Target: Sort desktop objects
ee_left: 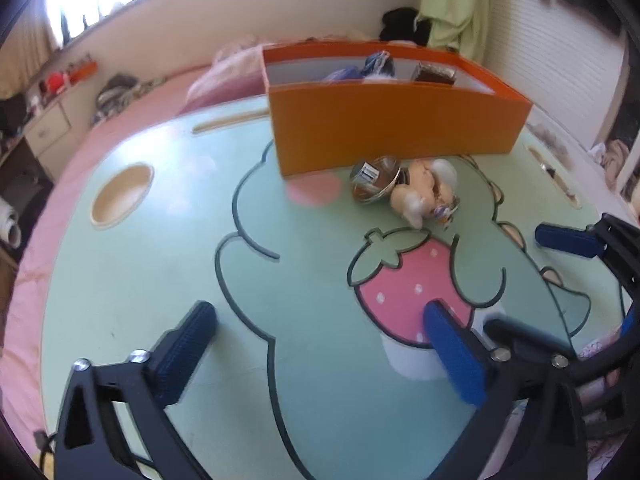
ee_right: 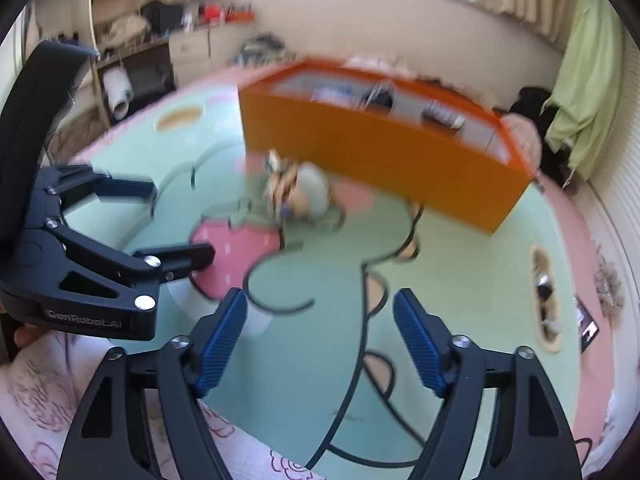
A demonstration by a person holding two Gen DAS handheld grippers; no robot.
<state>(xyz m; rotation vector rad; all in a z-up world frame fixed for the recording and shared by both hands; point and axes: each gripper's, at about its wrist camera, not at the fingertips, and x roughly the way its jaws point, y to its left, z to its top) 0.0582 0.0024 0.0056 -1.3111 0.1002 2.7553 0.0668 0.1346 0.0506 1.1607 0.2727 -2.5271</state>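
Note:
An orange divided box (ee_left: pixel 400 124) stands at the far side of the green cartoon-print table (ee_left: pixel 160 280). It holds a blue bundle (ee_left: pixel 378 66) and a brown packet (ee_left: pixel 434 74). In front of it lie a round brown and silver object (ee_left: pixel 374 180) and a beige plush toy (ee_left: pixel 428 192), touching each other. My left gripper (ee_left: pixel 320 308) is open over the near table, with nothing between its pads. My right gripper (ee_right: pixel 320 296) is also open and empty. The toy (ee_right: pixel 304 192) and the box (ee_right: pixel 380 152) look blurred in the right wrist view, where the left gripper (ee_right: pixel 182 220) shows at the left.
A round recess (ee_left: pixel 120 194) is sunk into the table's left side. A slot (ee_right: pixel 546 300) on the right edge holds small items. Pink bedding (ee_left: pixel 24 300) surrounds the table. A pink pillow (ee_left: pixel 224 76) lies behind the box.

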